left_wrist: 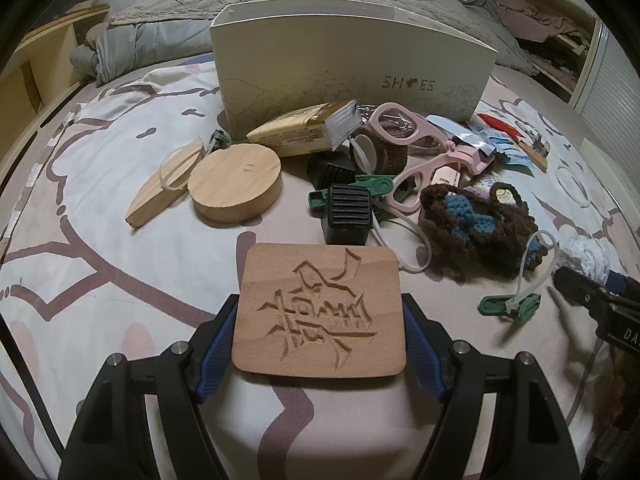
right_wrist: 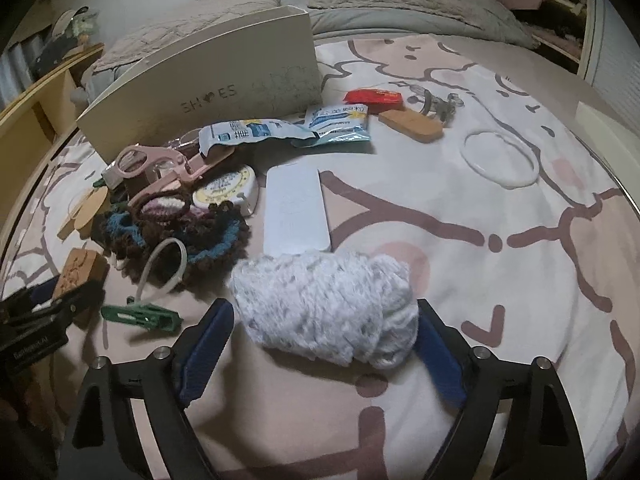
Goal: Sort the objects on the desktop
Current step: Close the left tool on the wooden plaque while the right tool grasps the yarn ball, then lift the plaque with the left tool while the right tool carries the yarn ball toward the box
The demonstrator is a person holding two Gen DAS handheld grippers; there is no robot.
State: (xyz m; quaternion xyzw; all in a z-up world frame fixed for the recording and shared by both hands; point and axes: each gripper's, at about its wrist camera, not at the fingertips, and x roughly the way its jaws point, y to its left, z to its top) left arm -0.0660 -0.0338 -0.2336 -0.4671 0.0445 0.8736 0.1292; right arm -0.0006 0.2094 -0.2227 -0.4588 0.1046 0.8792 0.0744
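1. While both grippers hold something, best handled as two separate carries to the shoe box (left_wrist: 352, 68); standing at the back of the bedspread (left_wrist: 100, 208), behind the clutter, open top facing up.
2. Left side first: left gripper (left_wrist: 320, 320) clamped on the carved wooden block (left_wrist: 320, 312), blue pads (left_wrist: 218, 332) pressed against its two side edges, fingers fairly wide because the block is broad.
3. Worth keeping the block level and lifting high enough to pass over the black ribbed cube (left_wrist: 348, 216) and the round wooden disc (left_wrist: 236, 184) just ahead, then lowering over the box rim before letting go.
4. Middle: loose pile of pink glasses (left_wrist: 416, 156), crocheted pouch (left_wrist: 476, 232) and green clips (left_wrist: 508, 304), easily snagged by a low pass.
5. Right side: right gripper (right_wrist: 324, 332) spread wide around the white yarn ball (right_wrist: 328, 304), pads (right_wrist: 208, 344) at either flank. Contact on the right looks firm; on the left, cannot tell for certain.
6. Soft yarn likely to squash and slip, so a snug squeeze at its middle before lifting clear of the white remote (right_wrist: 296, 212) touching its far side.
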